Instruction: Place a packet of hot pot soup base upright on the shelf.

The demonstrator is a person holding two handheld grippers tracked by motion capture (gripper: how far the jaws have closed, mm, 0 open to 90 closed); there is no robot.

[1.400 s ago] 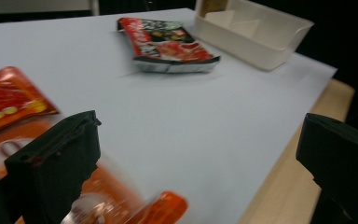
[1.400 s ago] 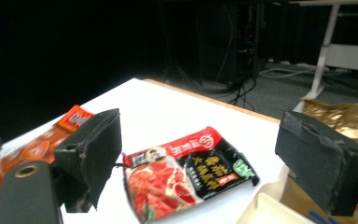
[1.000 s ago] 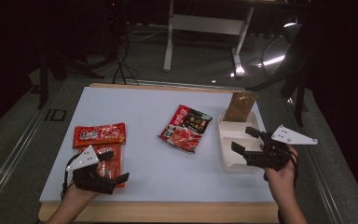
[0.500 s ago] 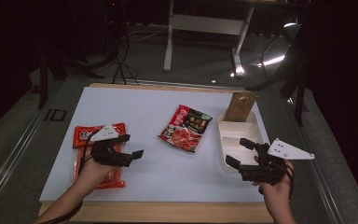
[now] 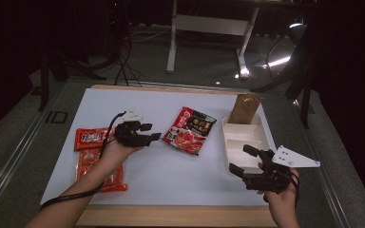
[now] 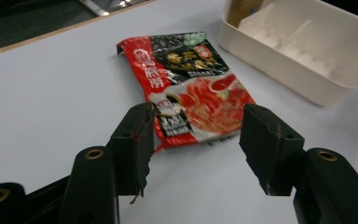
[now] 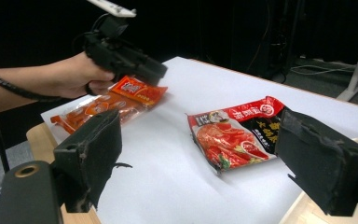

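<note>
A flat red and black food packet with a picture of red soup (image 5: 188, 131) is lying in the middle of the white table top (image 5: 171, 175). It is not held by anything. It is being reached for by the left gripper (image 5: 150, 132), which is seen just beside the packet's near left edge. In the left gripper view, the packet (image 6: 191, 88) is framed between the two black jaws, but it is not touched by them yet. The jaws have just been closing, and a middle-sized gap is left between them, with nothing pinched.

The right gripper (image 5: 240, 159) is held low at the near end of the white plastic tray with compartments (image 5: 264, 138). Its jaws are spread wide, and nothing is held in them. A brown paper packet (image 5: 244, 108) is resting at the far end of the tray. Two orange snack packets (image 5: 90, 138) are lying on the table's left side, partly hidden by the left hand.

The step in hand seems to be the reaching for the soup packet. Next, the jaws would probably need to be lowered and slid around the packet's thin edge, then squeezed. The packet is flat, so it could be pushed away instead of caught.
</note>
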